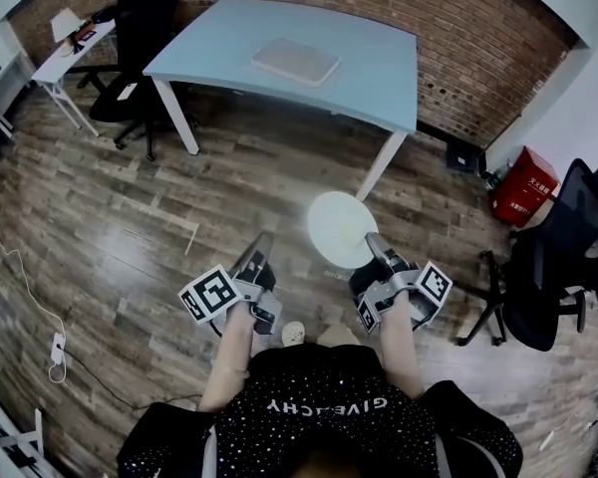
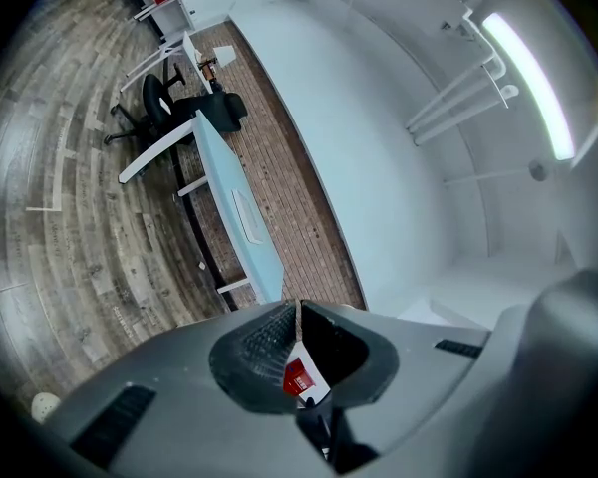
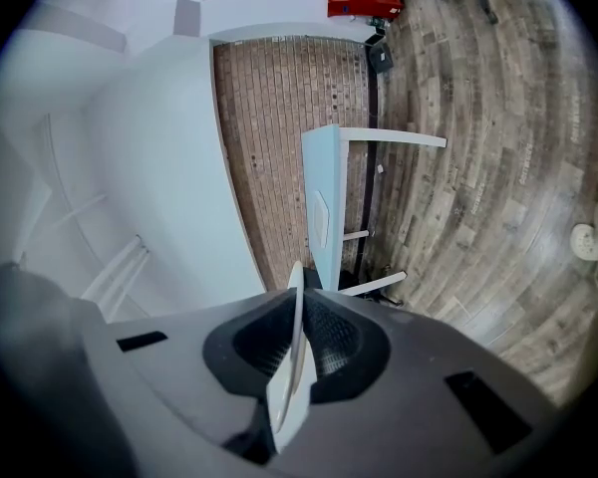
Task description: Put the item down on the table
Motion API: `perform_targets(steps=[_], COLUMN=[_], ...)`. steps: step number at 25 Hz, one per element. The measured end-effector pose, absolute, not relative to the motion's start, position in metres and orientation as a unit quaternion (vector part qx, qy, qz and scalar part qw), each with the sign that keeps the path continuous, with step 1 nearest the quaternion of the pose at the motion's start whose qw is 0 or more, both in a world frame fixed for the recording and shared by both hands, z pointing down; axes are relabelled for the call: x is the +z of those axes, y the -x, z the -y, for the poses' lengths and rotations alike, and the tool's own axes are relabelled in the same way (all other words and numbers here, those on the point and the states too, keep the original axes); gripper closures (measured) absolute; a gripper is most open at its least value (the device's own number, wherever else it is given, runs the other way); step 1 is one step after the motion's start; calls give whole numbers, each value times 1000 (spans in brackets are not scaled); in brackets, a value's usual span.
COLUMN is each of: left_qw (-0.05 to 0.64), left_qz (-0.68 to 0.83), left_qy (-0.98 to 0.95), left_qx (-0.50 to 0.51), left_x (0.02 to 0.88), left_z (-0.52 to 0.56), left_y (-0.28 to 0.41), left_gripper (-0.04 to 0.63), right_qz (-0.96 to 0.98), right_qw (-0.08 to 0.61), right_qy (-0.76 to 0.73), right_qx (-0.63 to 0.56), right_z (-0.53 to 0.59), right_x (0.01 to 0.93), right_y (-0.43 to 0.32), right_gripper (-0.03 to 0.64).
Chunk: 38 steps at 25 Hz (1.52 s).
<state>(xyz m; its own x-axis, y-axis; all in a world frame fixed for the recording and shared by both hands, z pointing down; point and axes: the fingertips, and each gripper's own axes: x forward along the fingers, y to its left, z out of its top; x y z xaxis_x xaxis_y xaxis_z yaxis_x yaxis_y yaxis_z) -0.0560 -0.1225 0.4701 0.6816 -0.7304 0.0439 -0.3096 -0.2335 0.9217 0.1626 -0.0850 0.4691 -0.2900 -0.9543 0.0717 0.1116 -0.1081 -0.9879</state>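
Observation:
A white round plate (image 1: 341,229) hangs over the wooden floor, well short of the light blue table (image 1: 379,68). My right gripper (image 1: 376,247) is shut on the plate's near right rim. In the right gripper view the plate (image 3: 289,376) shows edge-on, pinched between the jaws of the right gripper (image 3: 299,302), with the table (image 3: 324,197) far ahead. My left gripper (image 1: 259,257) is beside it at the left, shut with nothing in it. In the left gripper view the left gripper (image 2: 297,312) has its jaw tips touching, and the table (image 2: 229,182) lies far off.
A flat white tray (image 1: 295,61) lies on the blue table. A black office chair (image 1: 140,38) and a white desk (image 1: 70,48) stand at the back left. At the right are another black chair (image 1: 553,267) and a red box (image 1: 523,187). A power strip (image 1: 57,352) lies on the floor at the left.

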Motion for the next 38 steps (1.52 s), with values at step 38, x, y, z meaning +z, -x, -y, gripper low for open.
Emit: perform_targets(steps=[38], left_qw=[505], left_qz=[402], left_qy=[-728], left_qx=[-230], left_x=[474], left_z=[532], left_y=[5], left_gripper=[575], right_qz=[-546], right_qw=[383], right_qy=[367], right_qx=[-649], right_z=[538], right_x=[464], right_y=[-215], right_gripper=[591])
